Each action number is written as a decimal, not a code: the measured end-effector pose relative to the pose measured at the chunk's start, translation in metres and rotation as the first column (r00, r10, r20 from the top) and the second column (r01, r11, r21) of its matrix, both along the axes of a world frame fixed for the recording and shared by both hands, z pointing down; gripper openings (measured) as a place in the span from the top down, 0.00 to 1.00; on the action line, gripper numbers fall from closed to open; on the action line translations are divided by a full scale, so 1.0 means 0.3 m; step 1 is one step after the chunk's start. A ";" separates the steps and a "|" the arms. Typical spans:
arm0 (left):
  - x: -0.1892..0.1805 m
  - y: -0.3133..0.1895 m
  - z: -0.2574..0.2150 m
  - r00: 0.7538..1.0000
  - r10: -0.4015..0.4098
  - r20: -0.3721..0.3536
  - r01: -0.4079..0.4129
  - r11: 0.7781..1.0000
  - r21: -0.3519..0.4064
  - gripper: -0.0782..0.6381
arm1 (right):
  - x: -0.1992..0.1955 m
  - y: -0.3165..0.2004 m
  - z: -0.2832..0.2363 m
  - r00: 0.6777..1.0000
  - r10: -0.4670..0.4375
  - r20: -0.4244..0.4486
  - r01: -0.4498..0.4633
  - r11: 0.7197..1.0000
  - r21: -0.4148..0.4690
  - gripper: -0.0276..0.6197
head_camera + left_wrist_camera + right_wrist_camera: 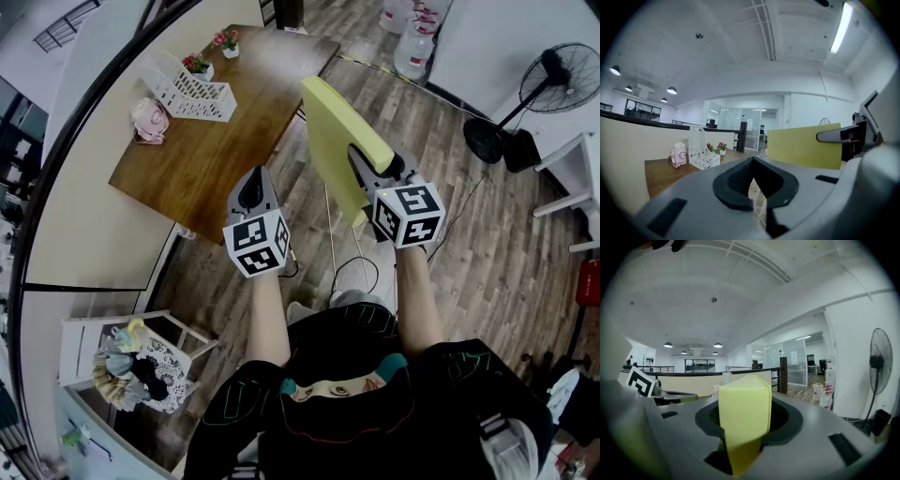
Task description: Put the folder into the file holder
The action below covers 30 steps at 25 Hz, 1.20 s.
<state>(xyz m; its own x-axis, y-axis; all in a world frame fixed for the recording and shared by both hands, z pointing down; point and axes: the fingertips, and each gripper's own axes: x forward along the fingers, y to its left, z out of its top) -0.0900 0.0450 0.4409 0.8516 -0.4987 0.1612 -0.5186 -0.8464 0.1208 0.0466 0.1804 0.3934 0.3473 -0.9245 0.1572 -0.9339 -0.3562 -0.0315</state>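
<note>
The right tongs (743, 423) are clamped on the yellow-green folder (743, 408), the pads pressing on its two faces at a lower corner. Gripped there, the folder stands on edge with its faces upright. That looks deliberate, because a thin upright sheet can slide down into a narrow slot without first being turned. The left tongs (752, 180) are together with nothing between them and are held beside the right pair at about the same height. I judge them to be in reserve, perhaps to steady the holder or nudge the folder once it reaches the slot.

The folder is in the air over the wooden floor, just off the near right edge of the desk (216, 169) and touching nothing but the right tongs. The file holder (192, 89) stands at the far left of the desk, well apart from the folder, with its slanted dividers open at the top. Its slots look bare from here. The folder has yet to be carried across the desk to it.

By count there is one folder and one file holder. Two small flower pots (199, 66) sit just behind the holder, and one pink object (150, 120) lies beside it. A standing fan (553, 80) is on the floor at the right.
</note>
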 end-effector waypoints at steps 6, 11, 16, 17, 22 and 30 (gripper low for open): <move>0.060 -0.012 -0.033 1.000 -0.028 -0.012 0.028 1.000 0.011 0.89 | 0.075 -0.018 -0.036 0.999 -0.027 0.023 0.026 0.999 0.042 0.69; 0.107 -0.022 -0.073 0.998 -0.061 -0.019 0.062 0.998 0.033 0.89 | 0.150 -0.039 -0.072 0.999 -0.053 0.011 0.052 0.997 0.055 0.69; 0.114 0.012 -0.112 0.996 -0.092 -0.011 0.092 0.994 0.057 0.89 | 0.227 -0.013 -0.115 0.999 -0.042 0.026 0.040 0.996 0.082 0.69; 0.108 0.010 -0.114 0.995 -0.104 -0.010 0.104 0.993 0.061 0.89 | 0.235 -0.018 -0.118 0.999 -0.045 0.027 0.043 0.995 0.086 0.69; 0.099 -0.037 -0.113 0.988 -0.155 -0.007 0.156 0.986 0.064 0.89 | 0.252 -0.066 -0.097 0.994 -0.087 0.061 0.080 0.991 0.107 0.69; 0.315 -0.120 -0.070 0.998 -0.063 0.003 0.063 0.996 0.061 0.89 | 0.433 -0.099 -0.074 0.996 -0.013 0.087 0.002 0.992 0.126 0.69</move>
